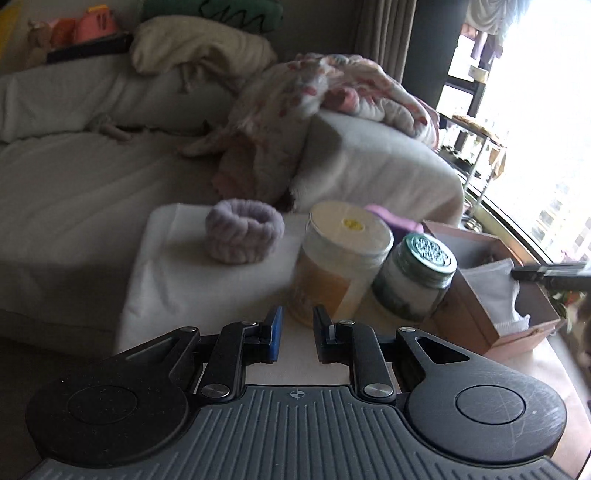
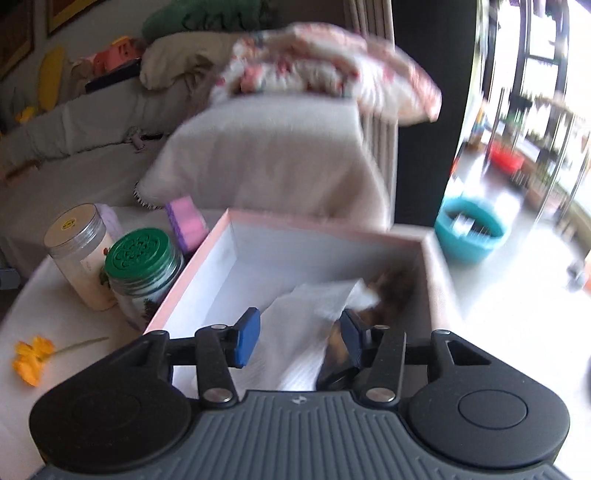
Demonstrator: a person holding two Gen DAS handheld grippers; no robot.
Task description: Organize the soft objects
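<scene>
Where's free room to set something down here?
Box: its left half is bare white floor, between the left wall and the tissue paper. Table: open cloth between the flower and the jars, and left of the scrunchie. Crowded: tall jar, green-lid jar and pink sponge packed against the box's left side.

Little can be read. At the upper left of the left wrist view, a pink plush block (image 1: pixel 94 22) on the sofa back bears dark digits that look like "10", blurred. The round yellow sticker (image 1: pixel 352 223) on the cream jar lid carries print too small to read.
</scene>
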